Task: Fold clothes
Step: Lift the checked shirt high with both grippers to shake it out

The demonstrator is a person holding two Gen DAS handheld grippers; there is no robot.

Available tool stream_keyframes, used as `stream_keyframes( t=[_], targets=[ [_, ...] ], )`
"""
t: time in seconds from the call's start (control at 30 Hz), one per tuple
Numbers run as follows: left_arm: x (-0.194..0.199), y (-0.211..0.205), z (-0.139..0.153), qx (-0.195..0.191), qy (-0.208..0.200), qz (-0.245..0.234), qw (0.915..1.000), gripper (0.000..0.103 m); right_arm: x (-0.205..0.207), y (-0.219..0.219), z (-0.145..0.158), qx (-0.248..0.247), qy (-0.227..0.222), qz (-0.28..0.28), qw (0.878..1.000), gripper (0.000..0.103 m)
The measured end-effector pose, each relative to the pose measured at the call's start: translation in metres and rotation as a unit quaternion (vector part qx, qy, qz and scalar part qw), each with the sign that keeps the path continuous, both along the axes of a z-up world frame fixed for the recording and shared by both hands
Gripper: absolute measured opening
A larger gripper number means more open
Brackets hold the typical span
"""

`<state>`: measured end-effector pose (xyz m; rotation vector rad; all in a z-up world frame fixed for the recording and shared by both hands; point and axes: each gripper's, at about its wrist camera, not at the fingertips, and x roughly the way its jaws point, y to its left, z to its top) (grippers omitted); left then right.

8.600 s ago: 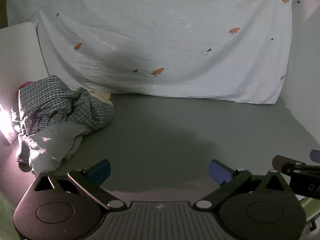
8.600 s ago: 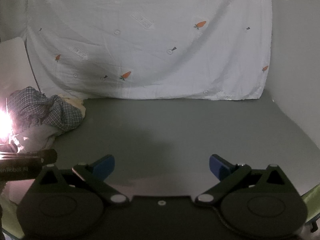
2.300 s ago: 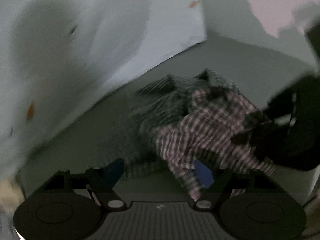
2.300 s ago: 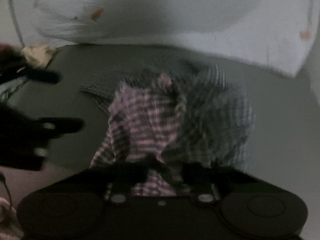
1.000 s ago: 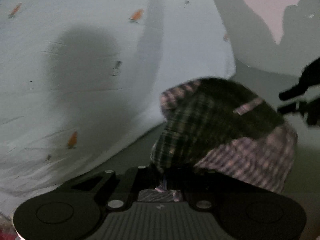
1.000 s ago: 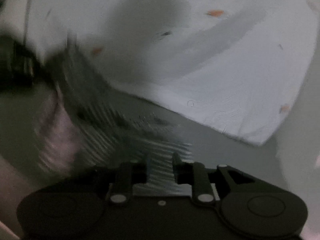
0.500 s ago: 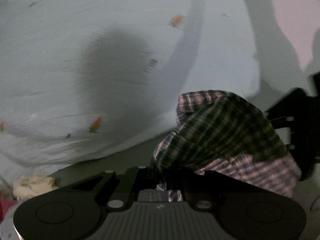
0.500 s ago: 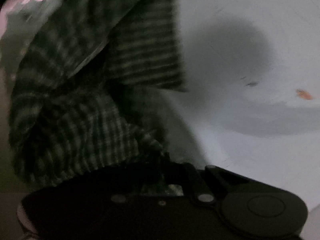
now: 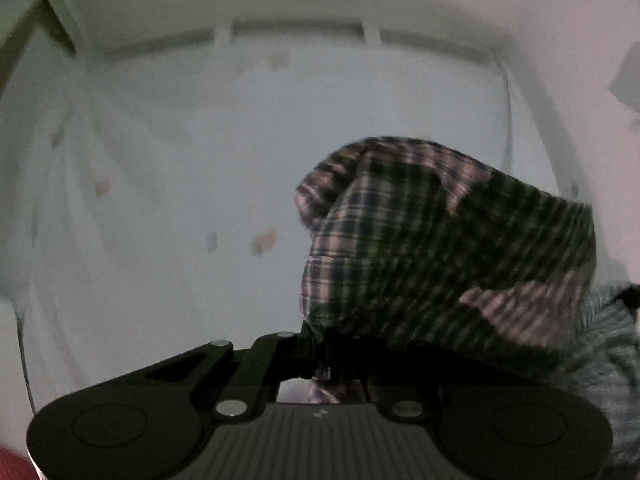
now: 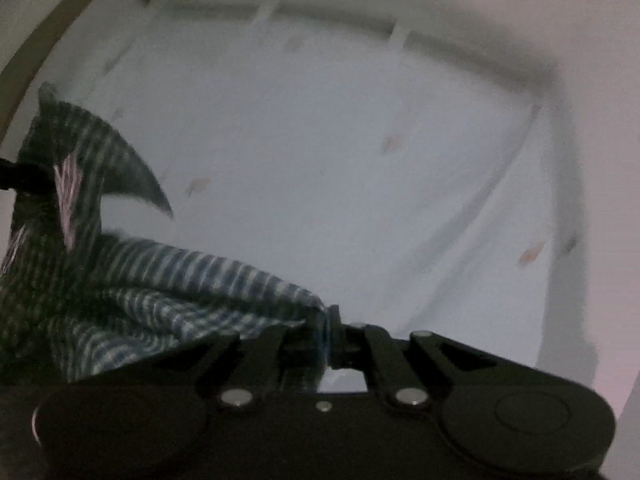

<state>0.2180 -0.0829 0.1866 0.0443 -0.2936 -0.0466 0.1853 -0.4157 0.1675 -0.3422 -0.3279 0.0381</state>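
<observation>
A plaid checked shirt (image 9: 448,248) is held up in the air between both grippers. My left gripper (image 9: 332,356) is shut on one edge of it; the cloth bunches to the right of the jaws and hides the right finger. My right gripper (image 10: 326,332) is shut on another edge of the shirt (image 10: 168,304), which hangs away to the left. Both cameras point upward at the backdrop. The table is out of view.
A white sheet with small carrot prints (image 9: 200,160) hangs behind, also in the right wrist view (image 10: 340,160). Its top edge is taped to a pale wall (image 9: 296,36). Something red (image 9: 12,466) shows at the bottom left corner.
Both grippers have risen and tilted upward with the shirt. The table and the clothes pile have dropped out of view. The shirt is more spread between the grippers.
</observation>
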Motion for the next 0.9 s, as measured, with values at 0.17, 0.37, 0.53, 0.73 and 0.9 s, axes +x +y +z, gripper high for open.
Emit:
stream_keyframes(
  t=[0.17,0.37,0.53,0.73,0.9],
  targets=[
    [-0.059,0.001,0.036,0.019,-0.096,0.014,0.9951,0.004,-0.052,0.018,0.037,-0.018,-0.152,-0.039,0.987,0.002],
    [-0.102,-0.003,0.031,0.03,-0.102,0.053,0.993,0.005,-0.065,0.04,0.021,-0.061,-0.197,-0.07,0.976,0.002],
    [-0.149,-0.008,0.032,0.036,-0.128,0.066,0.9889,0.005,-0.104,0.049,0.01,-0.048,-0.176,-0.041,0.982,0.002],
    [-0.175,-0.003,0.036,0.023,-0.129,0.043,0.9905,0.005,-0.158,0.055,0.029,-0.017,-0.117,0.019,0.993,0.002],
    [-0.109,-0.009,0.011,0.026,-0.027,0.068,0.997,0.005,-0.111,0.067,0.0,-0.054,-0.044,-0.018,0.997,0.002]
  ],
)
